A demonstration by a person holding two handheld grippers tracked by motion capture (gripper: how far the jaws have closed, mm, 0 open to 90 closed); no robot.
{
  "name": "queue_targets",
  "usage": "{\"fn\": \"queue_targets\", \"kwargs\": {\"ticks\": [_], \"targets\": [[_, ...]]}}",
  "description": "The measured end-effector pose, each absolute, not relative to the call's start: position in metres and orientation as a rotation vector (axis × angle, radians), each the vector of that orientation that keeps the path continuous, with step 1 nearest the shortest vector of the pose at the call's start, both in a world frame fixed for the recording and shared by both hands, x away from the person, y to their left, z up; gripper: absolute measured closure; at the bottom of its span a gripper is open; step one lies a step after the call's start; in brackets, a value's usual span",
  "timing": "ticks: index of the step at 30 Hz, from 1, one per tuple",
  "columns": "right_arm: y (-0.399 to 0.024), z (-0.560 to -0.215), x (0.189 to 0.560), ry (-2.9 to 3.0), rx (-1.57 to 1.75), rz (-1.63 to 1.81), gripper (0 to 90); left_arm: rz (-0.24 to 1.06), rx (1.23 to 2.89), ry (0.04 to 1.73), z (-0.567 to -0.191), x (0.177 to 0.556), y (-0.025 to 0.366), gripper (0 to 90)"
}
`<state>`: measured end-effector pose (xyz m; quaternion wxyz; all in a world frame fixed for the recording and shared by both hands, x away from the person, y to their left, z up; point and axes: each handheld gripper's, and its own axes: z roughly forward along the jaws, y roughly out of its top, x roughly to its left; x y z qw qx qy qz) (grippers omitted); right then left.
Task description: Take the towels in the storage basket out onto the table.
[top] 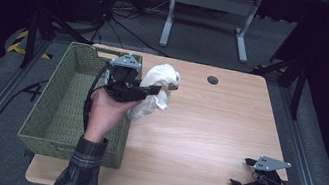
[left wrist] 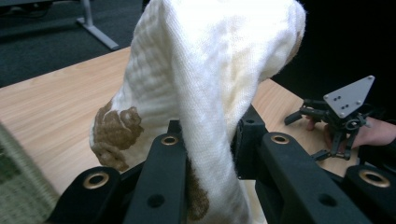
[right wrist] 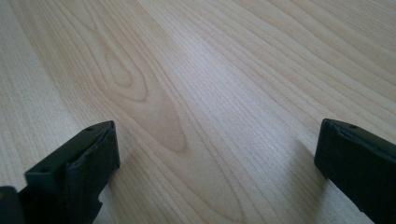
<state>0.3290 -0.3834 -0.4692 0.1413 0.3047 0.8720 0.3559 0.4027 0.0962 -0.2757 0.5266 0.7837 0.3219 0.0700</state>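
Cloth point(top: 160, 89): white knit w/ brown patches, hung off the table, pinched in your left gripper point(top: 155, 89) at the far left, just right of the basket point(top: 57, 100).
Key relation: basket lay directly left of the cloth; its near-right rim sat under your left hand. Cloth's long axis ran roughly vertical, drooping below the jaws. Left hand was the nearer one by far; a short sideways carry looked enough to get over the basket.
Left gripper: jaws narrow, clamped on the cloth's folds point(left wrist: 205, 140).
Right gripper point(top: 243, 174): jaws wide apart, nothing between, resting low at the near right corner, well apart from cloth.
Surface: light wood table point(top: 207, 130), bare grain btwn right jaws point(right wrist: 210, 116).
Room: dark, grey floor, cables, a white table frame point(top: 210, 19) far behind.
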Motion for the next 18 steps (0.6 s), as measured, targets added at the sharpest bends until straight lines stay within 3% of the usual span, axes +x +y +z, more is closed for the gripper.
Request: {"fn": "queue_targets", "kwargs": {"ticks": [18], "targets": [[-0.383, -0.469, 0.329, 2.523, 0.873, 1.026, 0.2, 0.081, 1.933, 0.682, -0.306, 0.401, 0.041, 77.9]]}}
